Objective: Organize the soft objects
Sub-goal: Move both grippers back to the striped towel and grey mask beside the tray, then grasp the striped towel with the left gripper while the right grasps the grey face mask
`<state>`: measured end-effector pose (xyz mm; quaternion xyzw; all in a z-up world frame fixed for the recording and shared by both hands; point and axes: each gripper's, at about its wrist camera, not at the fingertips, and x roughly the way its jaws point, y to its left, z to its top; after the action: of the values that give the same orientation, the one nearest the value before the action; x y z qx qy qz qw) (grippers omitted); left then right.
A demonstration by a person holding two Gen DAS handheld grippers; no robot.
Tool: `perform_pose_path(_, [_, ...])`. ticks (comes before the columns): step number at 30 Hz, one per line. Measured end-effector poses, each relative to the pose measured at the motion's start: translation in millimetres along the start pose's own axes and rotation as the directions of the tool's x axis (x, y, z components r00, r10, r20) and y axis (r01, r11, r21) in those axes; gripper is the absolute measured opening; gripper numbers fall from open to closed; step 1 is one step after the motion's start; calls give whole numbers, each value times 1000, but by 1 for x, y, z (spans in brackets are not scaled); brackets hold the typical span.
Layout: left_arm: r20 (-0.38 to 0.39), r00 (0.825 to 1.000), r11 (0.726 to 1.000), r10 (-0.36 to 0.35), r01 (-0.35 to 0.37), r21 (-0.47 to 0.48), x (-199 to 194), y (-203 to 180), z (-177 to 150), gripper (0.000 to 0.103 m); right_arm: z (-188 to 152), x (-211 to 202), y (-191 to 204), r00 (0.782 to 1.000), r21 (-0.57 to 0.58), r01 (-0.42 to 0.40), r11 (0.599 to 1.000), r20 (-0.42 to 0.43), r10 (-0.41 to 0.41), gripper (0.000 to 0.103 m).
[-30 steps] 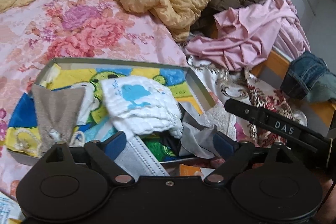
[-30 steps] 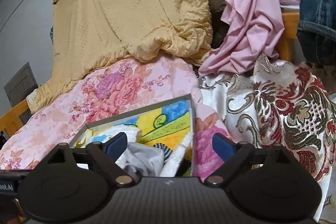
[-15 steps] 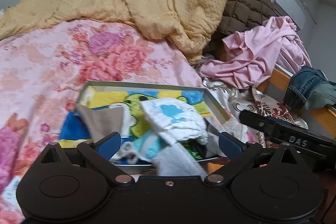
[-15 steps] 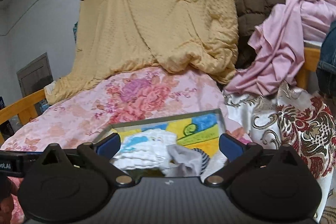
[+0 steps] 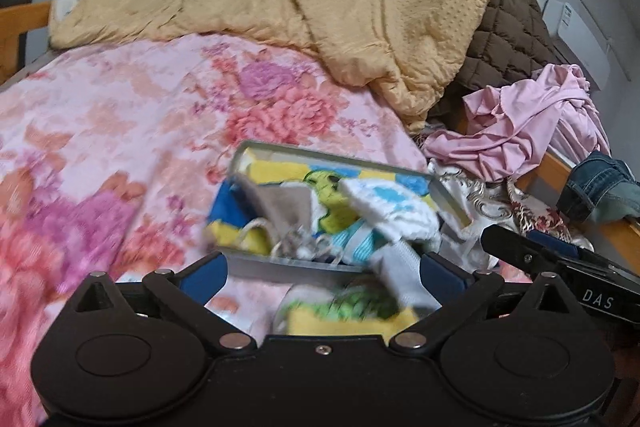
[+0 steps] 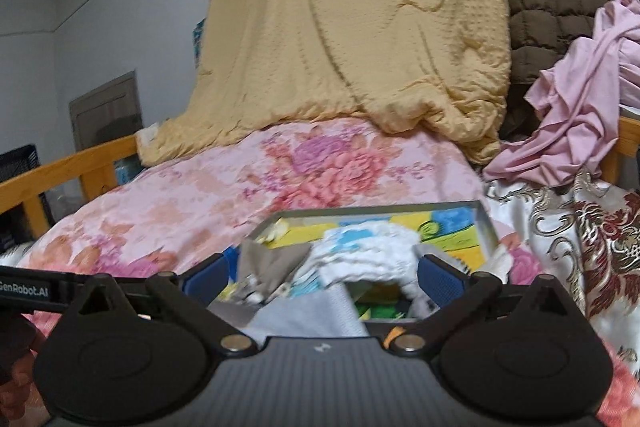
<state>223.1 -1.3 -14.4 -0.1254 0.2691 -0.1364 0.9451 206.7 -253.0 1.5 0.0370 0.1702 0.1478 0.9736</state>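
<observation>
**Tray of soft items on the bed; both hand-held grippers open and empty**

The tray (image 5: 444, 189), a shallow grey one lined with a bright cartoon print, sits on the floral quilt (image 5: 120, 131) of the bed. Inside it I note a white cloth (image 5: 394, 209) with blue patches on top, a grey-brown cloth (image 5: 280, 201) to its left, and a pale mask (image 5: 400, 267) hanging over the near rim. Smaller pieces beneath are too blurred to identify.

My left hand-held gripper (image 5: 322, 269) stands wide open just short of the tray's near edge, its jaws having just finished opening, nothing between the pads. My right hand-held gripper (image 6: 324, 275) is likewise spread wide, holding nothing; it has just been opening too, and part of it shows at the right of the left view.

Beyond the tray a yellow blanket (image 6: 360, 47) is heaped against the wall, a brown quilted cover (image 6: 548, 11) beside it. To the right lie pink fabric (image 5: 520, 123), a brocade cloth (image 6: 592, 227) and jeans (image 5: 604, 187) on the wooden rail.
</observation>
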Motion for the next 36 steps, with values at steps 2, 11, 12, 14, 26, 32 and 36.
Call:
perform_pose_path(2, [-12,1000,1000,7,-7,-7,-8,8,-9,102,-5,-4,11,1000,-29,-8,1000,-15,8,102])
perform_pose_path(11, [-100,995,999,22,-26,-40,-29,37,-45,102,-31,-21,48,997,-133,-30,991,-79,19,102])
perform_pose_path(12, [-109,994,999,22,-28,-45,-31,39,-48,102,-34,-24,51,996,-137,-30,990,-87,18,102])
perform_pose_path(14, [-123,992,998,20,-26,-53,-35,44,-54,102,-40,-28,56,994,-145,-45,988,-108,29,102])
perform_pose_path(26, [-169,985,999,-23,14,-52,-37,43,-70,102,-64,-28,76,988,-312,-102,945,-144,59,102])
perform_pose_path(32, [-186,982,999,-40,36,-24,-27,33,-71,102,-63,-31,64,992,-368,-84,926,-116,44,102])
perform_pose_path(36, [-198,979,999,-47,44,-20,-21,30,-72,102,-59,-30,50,995,-370,-61,927,-93,29,102])
